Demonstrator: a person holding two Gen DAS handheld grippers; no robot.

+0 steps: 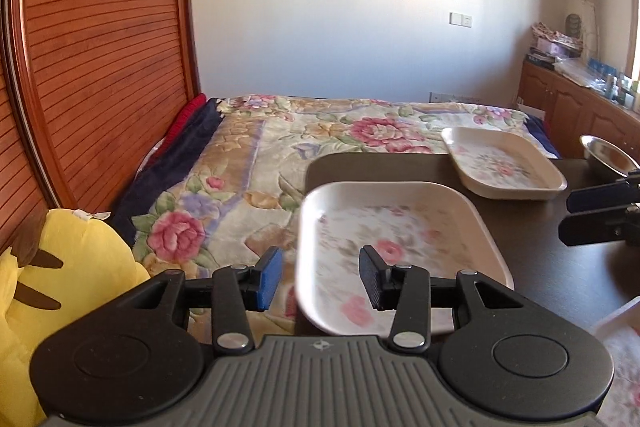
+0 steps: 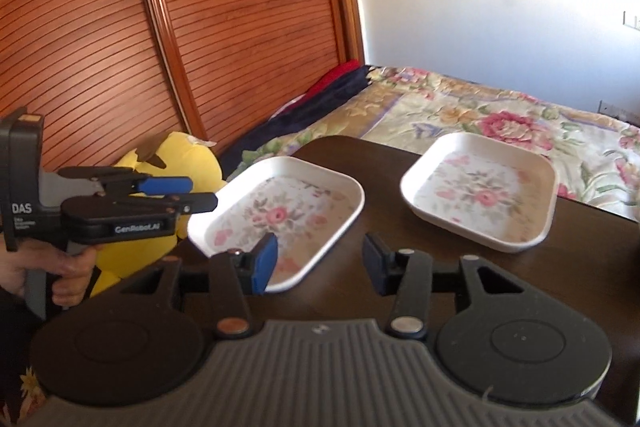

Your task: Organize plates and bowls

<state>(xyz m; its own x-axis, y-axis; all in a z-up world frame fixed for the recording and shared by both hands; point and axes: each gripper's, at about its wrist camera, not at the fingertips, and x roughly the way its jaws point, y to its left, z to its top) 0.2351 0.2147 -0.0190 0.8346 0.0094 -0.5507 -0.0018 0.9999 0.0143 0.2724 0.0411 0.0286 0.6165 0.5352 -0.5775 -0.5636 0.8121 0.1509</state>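
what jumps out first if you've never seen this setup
Two square floral plates sit on a dark table: the near plate overhangs the table's left edge, the far plate lies toward the flowered bedspread. The left gripper, jaws parted, points at the near plate; the right gripper is open and empty. A yellow plush toy sits beside the table.

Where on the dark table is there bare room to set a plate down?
Bare wood shows between the near floral plate and the far floral plate, and along the near edge of the table ahead of the right gripper. The left corner is crowded: the near plate overhangs it beside the left gripper.
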